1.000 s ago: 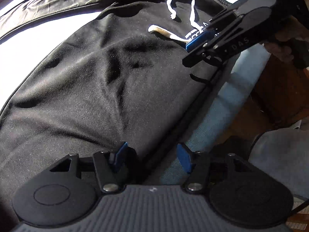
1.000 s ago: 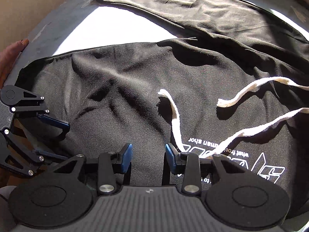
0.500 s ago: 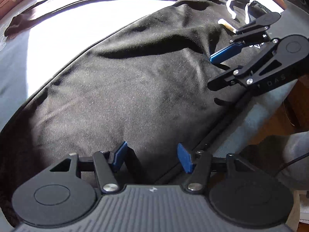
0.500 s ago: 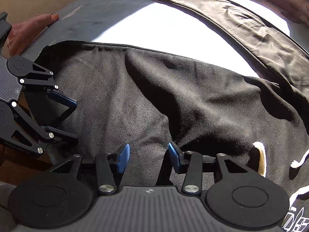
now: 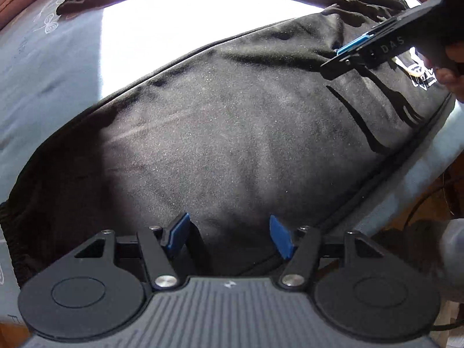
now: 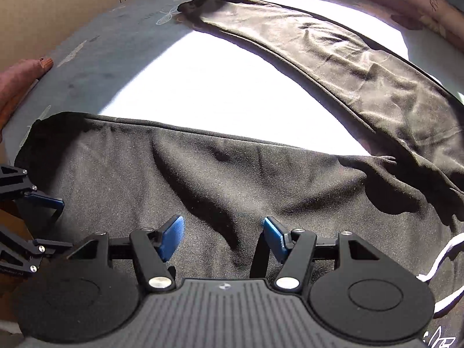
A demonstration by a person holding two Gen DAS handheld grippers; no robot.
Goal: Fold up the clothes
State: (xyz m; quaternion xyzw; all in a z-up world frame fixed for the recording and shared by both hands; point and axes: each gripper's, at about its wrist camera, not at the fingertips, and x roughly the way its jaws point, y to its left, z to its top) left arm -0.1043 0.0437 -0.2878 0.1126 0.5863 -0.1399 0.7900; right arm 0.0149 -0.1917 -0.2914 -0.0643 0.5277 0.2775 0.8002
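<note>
Here, two opening, empty claws, left claw [image 5: 229, 239] and right claw [image 6: 221, 239], over seemingly one black garment [image 5: 232, 145].

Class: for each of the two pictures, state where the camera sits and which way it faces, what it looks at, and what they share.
Left wrist view: sits on the left tool, facing steeply down at the black trousers; its opening blue fingers hold nothing.
Right wrist view: sits on the right tool, facing down at the same trousers; its fingers, also opening, hold nothing.
Shared: the trousers, the grey bed sheet, and each other's tool, right and left.
</note>
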